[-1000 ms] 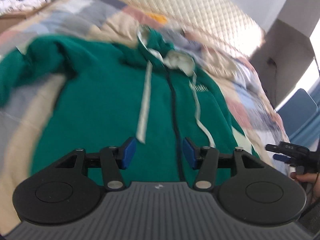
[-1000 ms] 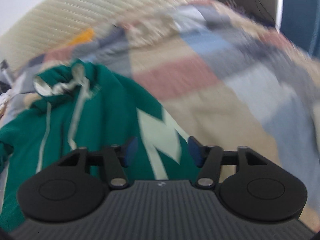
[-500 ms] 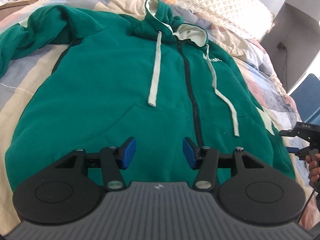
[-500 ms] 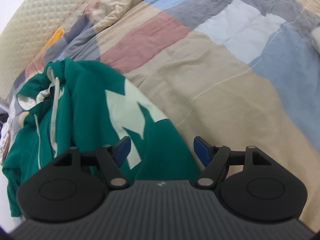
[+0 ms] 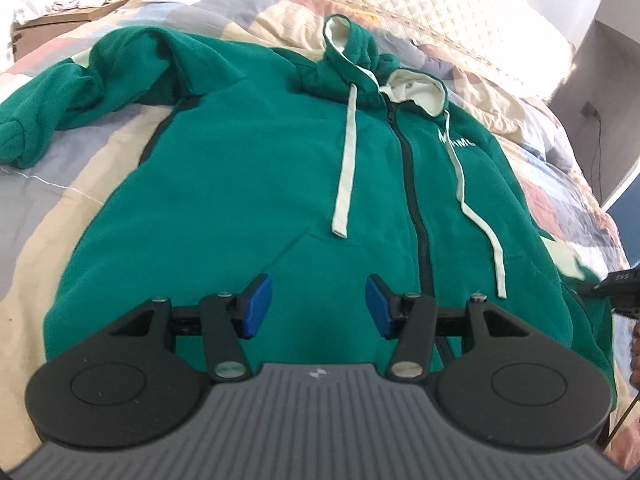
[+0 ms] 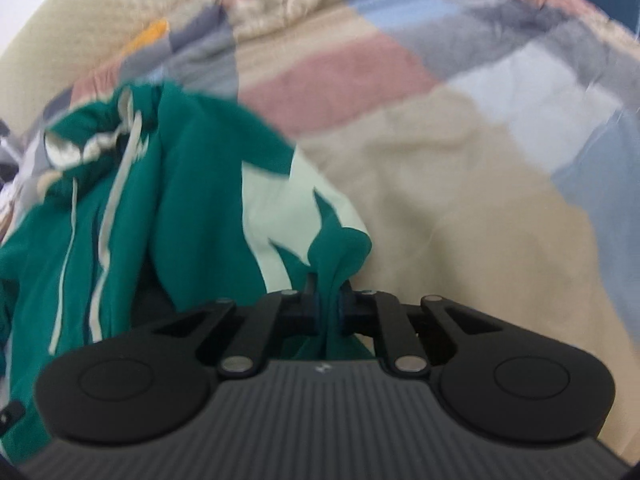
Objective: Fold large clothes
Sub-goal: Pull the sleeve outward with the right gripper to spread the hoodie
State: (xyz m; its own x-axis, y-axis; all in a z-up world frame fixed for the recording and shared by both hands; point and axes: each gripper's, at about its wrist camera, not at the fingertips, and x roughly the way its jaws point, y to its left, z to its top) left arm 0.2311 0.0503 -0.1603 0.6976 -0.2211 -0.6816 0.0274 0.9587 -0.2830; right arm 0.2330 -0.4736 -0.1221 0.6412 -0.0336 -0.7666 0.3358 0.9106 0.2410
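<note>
1. right gripper is sitting at lower centre of its own view, its jaws having just been closing; they are now pinching a bunched fold of the green hoodie, with cloth squeezed between the pads.
2. left gripper is sitting at lower centre of its view, jaws standing about half apart with nothing between the blue pads; green cloth is showing behind the gap, and whether the tips are touching it i cannot tell.
3. hoodie is lying front up on the quilt, filling the middle of the left view, hood pointing to the upper centre and the hem running along the bottom near the left gripper.
4. one sleeve is stretching out to the upper left of the left view, lying on the quilt.
5. dark zipper is running down right of centre, with a pale cord lying on each side of it.
6. in the right view the hoodie is occupying the left half, and the pinched part is carrying a pale patch just above the jaws.
7. right gripper is also peeking in at the right edge of the left view, by the hoodie's edge.
8. patchwork quilt is filling the right half of the right view, blurred.
9. padded headboard is running across the top of the left view.
</note>
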